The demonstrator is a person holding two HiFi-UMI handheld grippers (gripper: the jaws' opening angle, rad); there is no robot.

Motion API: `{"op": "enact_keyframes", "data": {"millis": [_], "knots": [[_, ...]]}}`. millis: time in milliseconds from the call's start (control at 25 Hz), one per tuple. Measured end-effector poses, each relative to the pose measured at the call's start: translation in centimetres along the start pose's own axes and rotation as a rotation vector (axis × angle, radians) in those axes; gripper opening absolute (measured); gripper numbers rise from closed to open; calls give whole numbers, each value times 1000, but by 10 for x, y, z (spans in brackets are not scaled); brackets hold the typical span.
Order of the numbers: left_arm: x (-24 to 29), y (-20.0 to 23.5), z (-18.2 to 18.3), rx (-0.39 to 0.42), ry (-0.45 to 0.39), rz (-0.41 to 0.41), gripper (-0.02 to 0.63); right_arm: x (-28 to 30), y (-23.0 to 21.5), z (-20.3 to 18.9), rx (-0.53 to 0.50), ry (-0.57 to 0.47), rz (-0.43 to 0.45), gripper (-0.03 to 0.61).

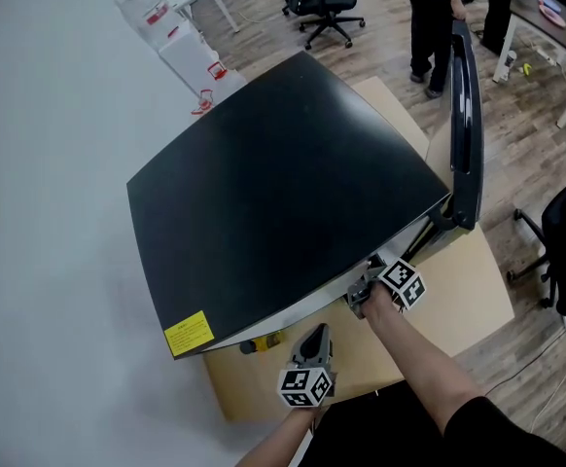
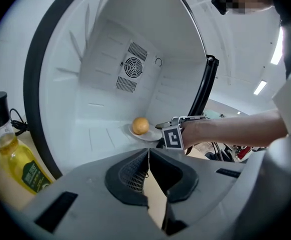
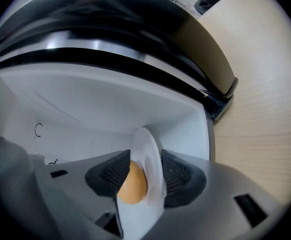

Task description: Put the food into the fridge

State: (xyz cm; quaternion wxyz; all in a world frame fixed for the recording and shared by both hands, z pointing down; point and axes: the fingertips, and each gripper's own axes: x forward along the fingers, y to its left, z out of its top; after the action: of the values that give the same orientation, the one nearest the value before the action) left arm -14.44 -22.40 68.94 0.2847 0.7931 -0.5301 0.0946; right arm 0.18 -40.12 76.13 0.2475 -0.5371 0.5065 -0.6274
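As the plate (image 3: pixel 148 143) bearing what looks like an orange (image 3: pixel 131 185) sits inside the fridge (image 2: pixel 100 74), fingers of the right gripper (image 3: pixel 144 166) stand spread around it; those of the left gripper (image 2: pixel 148 156) are pressed together.

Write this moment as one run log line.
plate: inside fridge | right gripper: open, plate rim between jaws | left gripper: shut, empty | orange food: on plate

One fridge (image 1: pixel 283 193), one plate (image 2: pixel 150 135), one round food item (image 2: pixel 140 125), one bottle (image 2: pixel 18 159), two hand-held grippers (image 1: pixel 314 337) (image 1: pixel 363 296).
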Motion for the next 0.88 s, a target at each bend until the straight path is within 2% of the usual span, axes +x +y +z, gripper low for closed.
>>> {"op": "enact_keyframes", "data": {"millis": [200,280,560,760,880], "knots": [[-10,11,-3,-5,18,65,17,-1,5,-2,-176,29,-69,305],[-14,16,-6,-4,29,93,17,0,6,-4,-216,32,-95,318],[-24,15,-12,-18,43,106,17,13,10,-8,-139,33,-105,318],[-25,10,-10,-15,29,105,17,14,13,-7,-166,28,-126,320],[-25,11,-9,-12,23,107,17,14,17,-5,-235,30,-135,322]]}}
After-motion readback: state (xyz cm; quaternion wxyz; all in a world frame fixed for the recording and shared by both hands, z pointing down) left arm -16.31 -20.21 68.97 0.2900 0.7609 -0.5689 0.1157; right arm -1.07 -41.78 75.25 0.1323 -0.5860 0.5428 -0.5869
